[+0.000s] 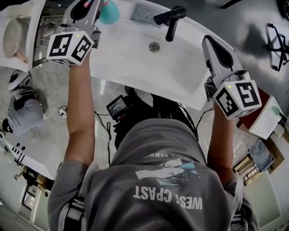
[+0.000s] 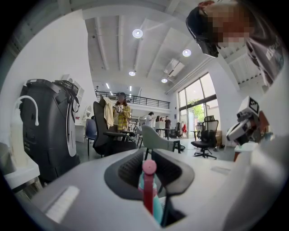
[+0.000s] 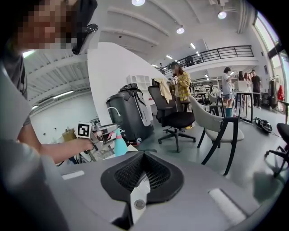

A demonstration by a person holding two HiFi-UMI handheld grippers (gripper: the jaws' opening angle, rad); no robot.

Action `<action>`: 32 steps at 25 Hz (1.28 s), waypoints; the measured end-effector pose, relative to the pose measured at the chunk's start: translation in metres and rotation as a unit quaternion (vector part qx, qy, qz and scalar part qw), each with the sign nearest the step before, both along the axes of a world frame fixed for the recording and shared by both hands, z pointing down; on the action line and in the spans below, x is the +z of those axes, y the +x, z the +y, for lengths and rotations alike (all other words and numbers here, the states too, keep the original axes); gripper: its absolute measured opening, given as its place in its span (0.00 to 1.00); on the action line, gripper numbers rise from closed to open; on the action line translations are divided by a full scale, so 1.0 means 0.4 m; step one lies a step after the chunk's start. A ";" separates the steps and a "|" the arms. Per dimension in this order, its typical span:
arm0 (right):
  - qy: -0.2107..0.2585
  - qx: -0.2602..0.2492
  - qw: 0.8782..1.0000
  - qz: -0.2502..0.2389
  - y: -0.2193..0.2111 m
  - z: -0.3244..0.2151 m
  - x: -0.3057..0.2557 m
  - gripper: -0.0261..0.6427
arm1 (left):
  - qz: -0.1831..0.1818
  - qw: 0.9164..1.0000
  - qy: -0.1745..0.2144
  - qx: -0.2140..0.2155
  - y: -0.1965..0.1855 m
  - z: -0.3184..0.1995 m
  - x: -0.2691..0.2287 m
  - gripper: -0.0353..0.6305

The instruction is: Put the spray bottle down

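Observation:
The spray bottle [image 1: 109,12] is teal with a pink trigger and sits between the jaws of my left gripper [image 1: 95,5], above the far left rim of the white sink [image 1: 131,58]. From the left gripper view the pink head and teal neck [image 2: 149,187] stand upright in the closed jaws of the left gripper [image 2: 150,168]. Across the sink, the right gripper view shows that same gripper [image 3: 103,131] holding the bottle [image 3: 119,144]. My right gripper [image 1: 211,44] hovers over the sink's right rim, jaws together with nothing in them [image 3: 143,168].
A black faucet [image 1: 171,20] and a drain [image 1: 154,46] lie between the grippers. A grey ridged pad [image 1: 146,13] rests at the sink's back. A black bin [image 2: 45,126], office chairs [image 3: 176,117] and standing people [image 2: 121,113] fill the room beyond.

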State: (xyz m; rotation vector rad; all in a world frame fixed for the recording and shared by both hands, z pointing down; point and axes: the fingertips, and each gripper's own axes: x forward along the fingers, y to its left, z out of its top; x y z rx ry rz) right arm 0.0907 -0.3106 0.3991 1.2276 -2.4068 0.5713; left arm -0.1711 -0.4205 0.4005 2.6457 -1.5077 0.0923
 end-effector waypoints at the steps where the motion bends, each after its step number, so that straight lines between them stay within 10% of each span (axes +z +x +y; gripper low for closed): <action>1: 0.000 0.000 1.000 0.000 0.001 -0.002 0.005 0.04 | 0.000 1.000 0.001 0.000 0.001 -0.005 0.005 0.14; 32: -0.034 0.004 0.999 0.001 -0.002 -0.003 0.095 0.04 | 0.028 0.998 0.051 -0.020 0.011 -0.073 0.101 0.14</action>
